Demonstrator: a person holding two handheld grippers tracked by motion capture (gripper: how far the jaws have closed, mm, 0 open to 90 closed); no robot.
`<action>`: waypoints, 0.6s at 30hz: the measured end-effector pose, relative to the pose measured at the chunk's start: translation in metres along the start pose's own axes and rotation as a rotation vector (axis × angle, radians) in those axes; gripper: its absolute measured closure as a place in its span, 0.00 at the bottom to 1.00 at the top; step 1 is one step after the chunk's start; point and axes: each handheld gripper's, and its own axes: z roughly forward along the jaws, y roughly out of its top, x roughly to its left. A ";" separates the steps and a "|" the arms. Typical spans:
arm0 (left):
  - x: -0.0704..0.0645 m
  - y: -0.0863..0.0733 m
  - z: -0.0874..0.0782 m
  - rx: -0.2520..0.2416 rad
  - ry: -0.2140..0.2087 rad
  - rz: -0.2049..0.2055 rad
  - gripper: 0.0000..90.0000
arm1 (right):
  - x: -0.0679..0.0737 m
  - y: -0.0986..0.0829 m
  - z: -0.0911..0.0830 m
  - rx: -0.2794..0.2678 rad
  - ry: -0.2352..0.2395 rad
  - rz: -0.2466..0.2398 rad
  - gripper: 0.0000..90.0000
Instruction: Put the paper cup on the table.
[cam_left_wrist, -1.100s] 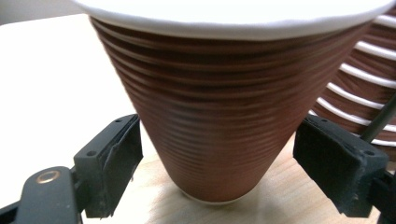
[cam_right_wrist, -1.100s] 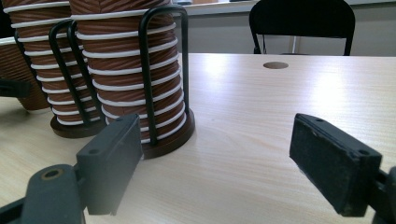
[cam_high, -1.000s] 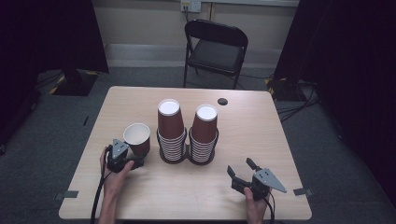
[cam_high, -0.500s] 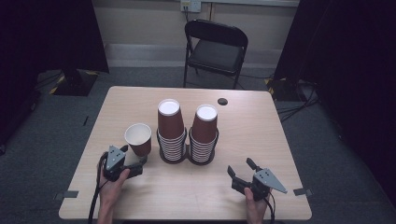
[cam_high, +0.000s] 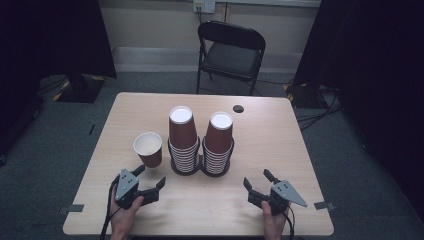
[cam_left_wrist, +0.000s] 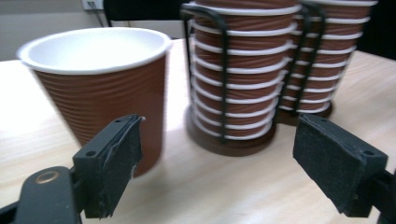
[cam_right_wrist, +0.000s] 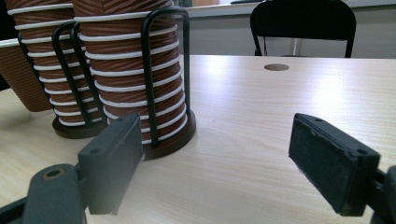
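Observation:
A single brown paper cup (cam_high: 148, 148) with a white inside stands upright on the wooden table (cam_high: 280, 145), left of centre. My left gripper (cam_high: 150, 176) is open a little in front of it, apart from it. In the left gripper view the cup (cam_left_wrist: 100, 88) stands just beyond the left jaw, with nothing between the jaws. Two tall stacks of brown cups (cam_high: 182, 137) (cam_high: 219, 142) sit in black wire holders at the table's middle. My right gripper (cam_high: 256, 178) is open near the front right edge, facing the stacks (cam_right_wrist: 126, 70) and holding nothing.
A small dark round hole (cam_high: 238, 108) is in the tabletop behind the stacks. A black folding chair (cam_high: 231, 47) stands beyond the far edge. Bare wood lies to the right of the stacks and along the front.
My left gripper has drawn back from the single cup toward the front edge, and its jaws now stand apart from it. The cup stays upright. The right gripper has not moved.

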 end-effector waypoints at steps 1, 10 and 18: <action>-0.005 -0.001 0.000 0.005 -0.018 0.005 0.17 | 0.000 0.000 0.000 -0.001 -0.001 0.000 0.19; -0.034 -0.009 0.003 -0.026 -0.114 -0.010 0.17 | 0.001 0.000 0.000 0.001 -0.002 -0.006 0.19; -0.045 -0.020 0.008 -0.016 -0.040 0.016 0.17 | 0.001 0.000 0.001 0.004 -0.007 -0.006 0.19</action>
